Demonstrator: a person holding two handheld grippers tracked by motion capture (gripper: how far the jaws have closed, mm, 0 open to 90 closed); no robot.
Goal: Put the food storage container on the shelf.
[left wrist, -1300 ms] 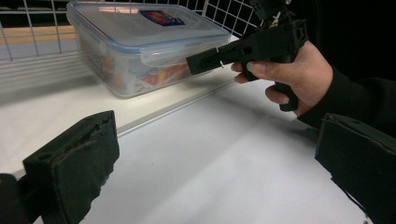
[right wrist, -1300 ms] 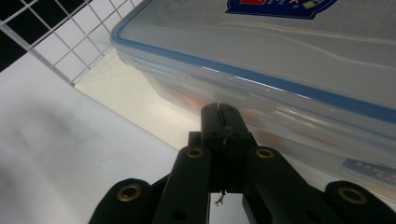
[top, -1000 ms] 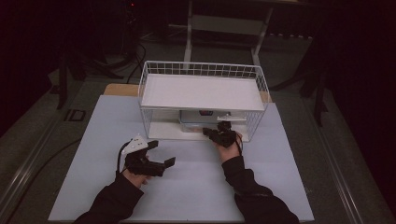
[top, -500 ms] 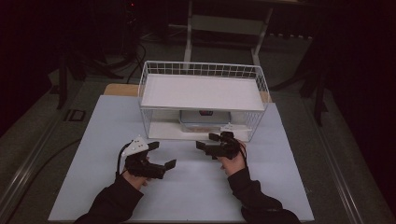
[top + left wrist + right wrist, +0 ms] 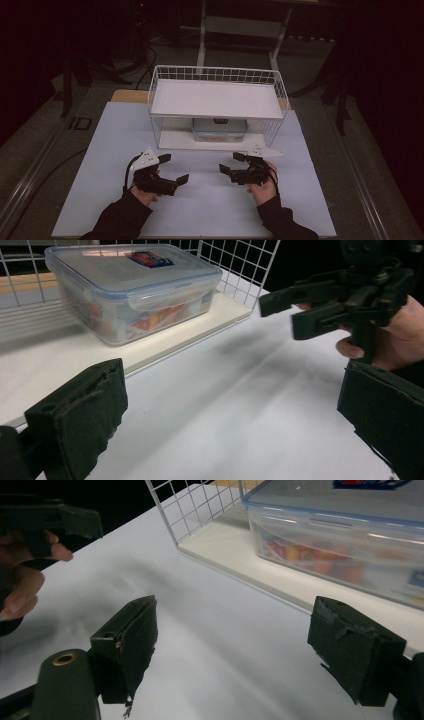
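- While one box (image 5: pixel 220 129) sits on the bottom shelf of one wire rack (image 5: pixel 216 98), two grippers hover over the table (image 5: pixel 100 150) before it.
- Left gripper (image 5: pixel 171 168) and right gripper (image 5: pixel 233 163) face each other, jaws spread, empty.
- Beyond both, the box lies long side toward them, unobstructed.
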